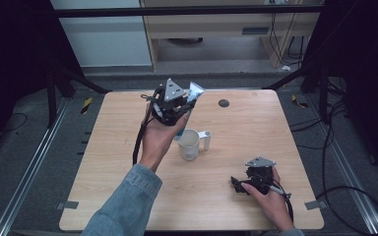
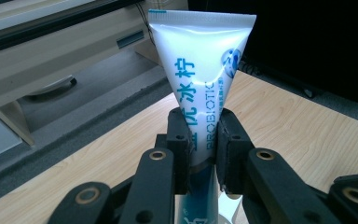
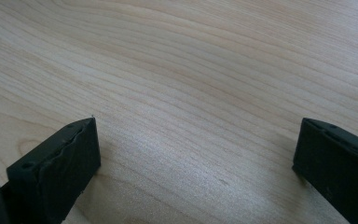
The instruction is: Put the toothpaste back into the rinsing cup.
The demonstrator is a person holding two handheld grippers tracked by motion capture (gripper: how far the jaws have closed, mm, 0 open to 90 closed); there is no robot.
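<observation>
Toothpaste tube (image 2: 199,84), white with blue lettering, clamped between both jaws of left gripper (image 2: 201,154) at roughly mid-length; flat crimped end up and beyond the jaw tips, lower part running down behind the jaws toward the mug rim (image 2: 228,215). Seen in high view raised off wooden table (image 1: 256,128), held tilted, crimped end (image 1: 195,90) past the gripper's far side, lower end directly over white mug (image 1: 189,143). Whether tube tip enters or touches the mug: cannot be told. Left gripper (image 1: 173,105) carried in left hand (image 1: 158,135), denim sleeve (image 1: 128,201) behind it, cable trailing down beside the wrist.

Mug upright on table just below and beside left gripper, handle (image 1: 206,139) turned away from that hand.

Right gripper (image 1: 237,186) low near table's close edge, held in right hand (image 1: 270,196), well apart from mug and tube. Jaws spread wide in right gripper view, nothing between them but bare wood grain (image 3: 191,93); jaw tips close above or resting on the surface, contact not determinable.

Small dark round mark (image 1: 223,103) on table beyond the mug
</observation>
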